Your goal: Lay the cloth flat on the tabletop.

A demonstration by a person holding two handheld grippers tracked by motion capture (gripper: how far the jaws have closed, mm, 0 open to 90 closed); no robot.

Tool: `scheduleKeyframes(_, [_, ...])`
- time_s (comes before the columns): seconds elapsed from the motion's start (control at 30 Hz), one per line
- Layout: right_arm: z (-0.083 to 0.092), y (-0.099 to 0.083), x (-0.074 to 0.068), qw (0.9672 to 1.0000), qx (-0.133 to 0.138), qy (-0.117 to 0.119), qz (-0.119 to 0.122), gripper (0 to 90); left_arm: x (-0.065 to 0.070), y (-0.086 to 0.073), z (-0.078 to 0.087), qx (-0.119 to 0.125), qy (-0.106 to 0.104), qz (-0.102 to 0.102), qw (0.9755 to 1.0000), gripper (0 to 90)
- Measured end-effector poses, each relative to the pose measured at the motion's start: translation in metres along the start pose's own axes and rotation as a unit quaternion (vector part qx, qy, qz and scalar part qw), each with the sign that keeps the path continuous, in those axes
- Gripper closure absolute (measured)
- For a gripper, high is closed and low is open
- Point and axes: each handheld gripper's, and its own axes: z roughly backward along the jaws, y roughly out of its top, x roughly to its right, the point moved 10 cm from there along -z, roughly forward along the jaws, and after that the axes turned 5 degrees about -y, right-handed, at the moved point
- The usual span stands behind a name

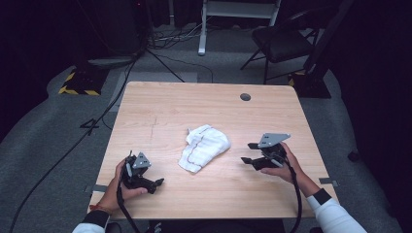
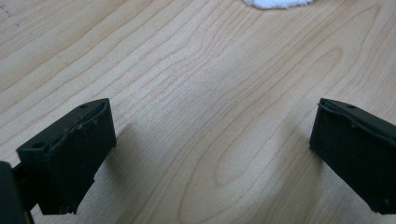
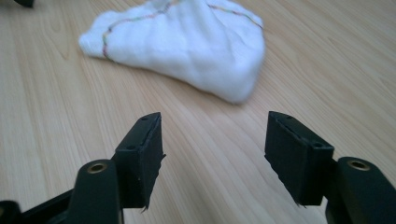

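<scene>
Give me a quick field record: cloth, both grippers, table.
cloth: white cloth, crumpled, coloured stitching along its edge, lying mid-table
left gripper: open, nothing between jaws, low over the wood, apart from cloth
right gripper: open, empty, pointing at cloth, not touching it
table: wooden table, round hole near far edge
held: nothing
</scene>
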Motion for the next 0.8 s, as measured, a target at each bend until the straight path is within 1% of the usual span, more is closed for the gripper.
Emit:
scheduleKeyframes(0.03, [-0.010, 0.012, -0.011, 0.9998, 0.007, 0.010, 0.013, 41.2, 0.000, 0.000, 0.000, 0.000, 0.000, 0.000, 1.0000, 0.5])
scheduleKeyframes(0.07, [-0.010, 0.012, -0.011, 0.9998, 0.007, 0.010, 0.013, 41.2, 0.000, 0.000, 0.000, 0.000, 0.000, 0.000, 1.0000, 0.5])
scheduleKeyframes(0.1, [-0.019, 0.023, -0.023, 0.9994, 0.011, 0.021, 0.025, 43.3, 0.000, 0.000, 0.000, -0.001, 0.000, 0.000, 1.0000, 0.5])
scheduleKeyframes(0.13, [-0.023, 0.027, -0.028, 0.9992, 0.014, 0.026, 0.029, 43.5, 0.000, 0.000, 0.000, -0.001, 0.000, 0.000, 1.0000, 0.4])
scheduleKeyframes(0.17, [-0.028, 0.034, -0.037, 0.9986, 0.018, 0.033, 0.037, 43.9, 0.000, 0.000, 0.000, -0.001, 0.002, 0.001, 1.0000, 0.4])
scheduleKeyframes(0.23, [-0.037, 0.042, -0.050, 0.9976, 0.020, 0.045, 0.047, 44.7, 0.001, 0.001, -0.001, -0.001, 0.000, -0.001, 1.0000, 0.4])
scheduleKeyframes(0.3, [-0.047, 0.050, -0.064, 0.9961, 0.022, 0.057, 0.064, 45.0, 0.002, 0.001, -0.001, -0.001, -0.001, 0.001, 1.0000, 0.4])
scheduleKeyframes(0.33, [-0.054, 0.054, -0.072, 0.9953, 0.022, 0.060, 0.074, 45.1, 0.002, 0.001, -0.001, -0.001, -0.001, 0.000, 1.0000, 0.4])
scheduleKeyframes(0.47, [-0.072, 0.064, -0.093, 0.9924, 0.020, 0.070, 0.099, 45.8, 0.002, 0.001, -0.001, -0.001, -0.001, 0.001, 1.0000, 0.5])
scheduleKeyframes(0.5, [-0.077, 0.065, -0.097, 0.9917, 0.019, 0.070, 0.106, 45.8, 0.002, 0.001, -0.001, -0.001, -0.001, 0.000, 1.0000, 0.5])
scheduleKeyframes(0.57, [-0.086, 0.066, -0.104, 0.9909, 0.015, 0.076, 0.110, 46.0, 0.002, 0.001, -0.001, -0.001, -0.001, 0.000, 1.0000, 0.4])
scheduleKeyframes(0.7, [-0.104, 0.063, -0.114, 0.9905, 0.001, 0.075, 0.115, 46.8, 0.002, 0.001, -0.001, -0.001, -0.001, 0.000, 1.0000, 0.4])
scheduleKeyframes(0.73, [-0.108, 0.060, -0.115, 0.9903, -0.008, 0.068, 0.121, 47.6, 0.002, 0.001, -0.001, -0.001, -0.001, 0.000, 1.0000, 0.5])
scheduleKeyframes(0.77, [-0.113, 0.057, -0.114, 0.9896, -0.018, 0.058, 0.131, 48.8, 0.002, 0.001, -0.001, -0.001, -0.001, 0.000, 1.0000, 0.5])
scheduleKeyframes(0.8, [-0.116, 0.054, -0.115, 0.9895, -0.025, 0.054, 0.132, 50.5, 0.002, 0.001, -0.001, -0.001, -0.001, 0.000, 1.0000, 0.4])
